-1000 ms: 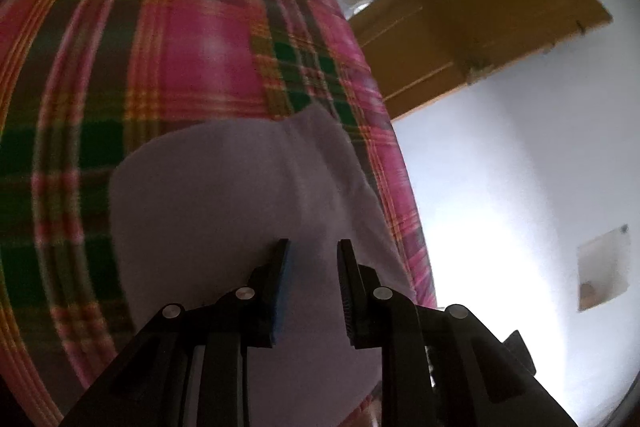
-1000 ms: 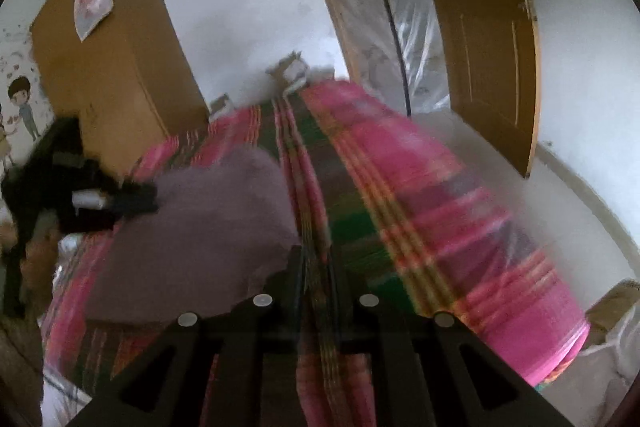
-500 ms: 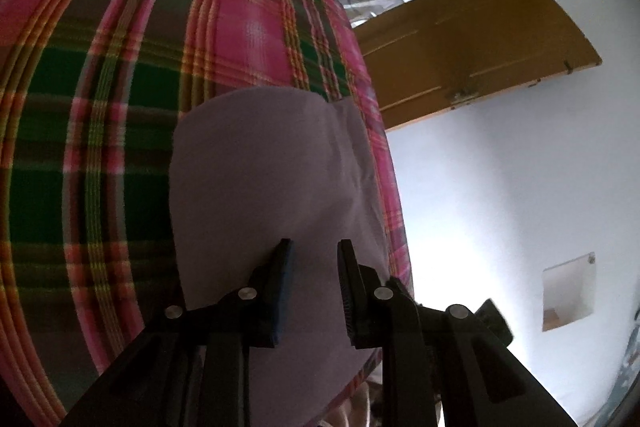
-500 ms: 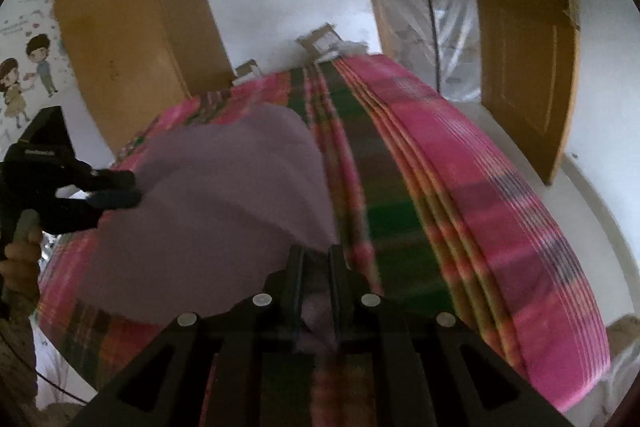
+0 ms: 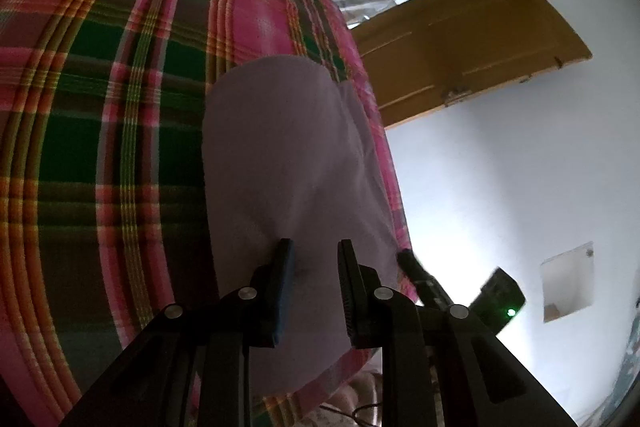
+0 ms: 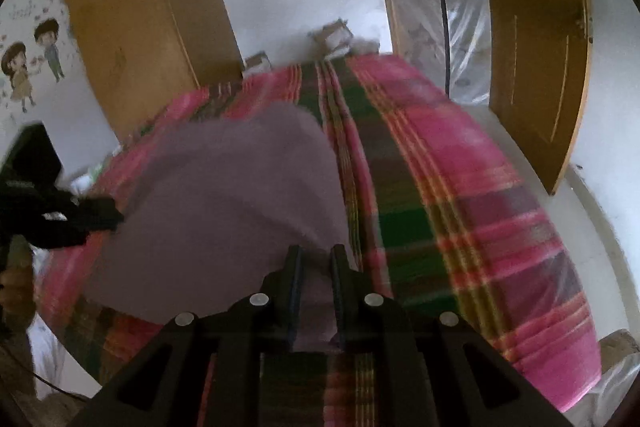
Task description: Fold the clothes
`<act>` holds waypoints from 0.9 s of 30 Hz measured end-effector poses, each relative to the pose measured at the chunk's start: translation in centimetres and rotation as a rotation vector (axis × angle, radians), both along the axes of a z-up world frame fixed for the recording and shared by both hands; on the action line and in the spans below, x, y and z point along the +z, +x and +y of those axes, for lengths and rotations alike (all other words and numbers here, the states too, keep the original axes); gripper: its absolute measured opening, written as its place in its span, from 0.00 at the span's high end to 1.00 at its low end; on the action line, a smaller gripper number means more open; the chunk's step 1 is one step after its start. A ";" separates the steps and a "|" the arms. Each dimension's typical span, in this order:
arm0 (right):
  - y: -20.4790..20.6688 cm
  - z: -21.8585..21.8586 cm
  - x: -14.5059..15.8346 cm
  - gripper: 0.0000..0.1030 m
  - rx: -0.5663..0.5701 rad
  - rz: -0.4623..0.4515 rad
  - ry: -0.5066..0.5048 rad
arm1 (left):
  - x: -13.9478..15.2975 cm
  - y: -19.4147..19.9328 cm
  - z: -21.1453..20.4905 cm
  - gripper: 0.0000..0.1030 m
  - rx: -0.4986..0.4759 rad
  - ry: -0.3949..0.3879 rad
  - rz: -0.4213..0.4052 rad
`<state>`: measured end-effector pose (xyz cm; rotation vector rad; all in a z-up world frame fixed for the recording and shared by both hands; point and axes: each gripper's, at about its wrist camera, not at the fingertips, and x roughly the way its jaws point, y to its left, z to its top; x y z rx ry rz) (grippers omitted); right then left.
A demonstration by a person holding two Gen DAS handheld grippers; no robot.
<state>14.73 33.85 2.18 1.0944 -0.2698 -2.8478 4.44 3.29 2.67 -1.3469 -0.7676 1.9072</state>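
Plaid bedspread (image 5: 120, 107), pink, green and orange, covers a bed that fills most of both views; a wooden wardrobe (image 6: 136, 27) stands behind it, with a wooden door (image 5: 460, 39) off to one side. On the bedspread lies the task's thing, a pale lilac garment (image 5: 288, 163), spread fairly flat near the bed's edge, apparently so it can be folded on a broad surface. The left gripper (image 5: 314, 267) sits over the near hem with its jaws narrowly apart and cloth between them; whether they pinch it cannot be told. The right gripper (image 6: 316, 263) holds its jaws close together with a bunch of lilac fabric between them, seemingly gripped. Both grippers sit at neighbouring points of one edge, likely so that edge can be carried over the rest in one even fold.
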 end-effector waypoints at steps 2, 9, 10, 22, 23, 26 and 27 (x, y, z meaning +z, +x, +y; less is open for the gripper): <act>0.5 0.3 -0.4 0.86 -0.005 -0.011 -0.014 | 0.0 0.6 -0.1 0.78 -0.001 -0.014 0.019; 1.4 1.1 0.0 0.79 -0.003 -0.058 0.038 | 0.0 1.7 0.2 0.78 -0.031 -0.085 0.059; 1.5 1.2 0.4 0.79 0.001 -0.046 0.038 | 0.1 1.6 0.2 0.78 -0.032 -0.093 0.062; -4.5 4.9 0.6 0.45 0.101 -0.145 -0.197 | -0.8 -1.3 -1.5 0.56 0.020 -0.035 -0.012; -5.1 5.3 0.3 0.44 0.113 -0.162 -0.219 | -1.1 -1.6 -1.1 0.56 0.006 -0.039 -0.029; -7.1 6.2 -0.9 0.42 0.144 -0.198 -0.319 | -1.9 -2.4 -0.4 0.56 -0.012 -0.053 -0.063; -7.7 6.5 -1.2 0.42 0.165 -0.212 -0.356 | -2.2 -2.8 -0.4 0.56 -0.014 -0.041 -0.077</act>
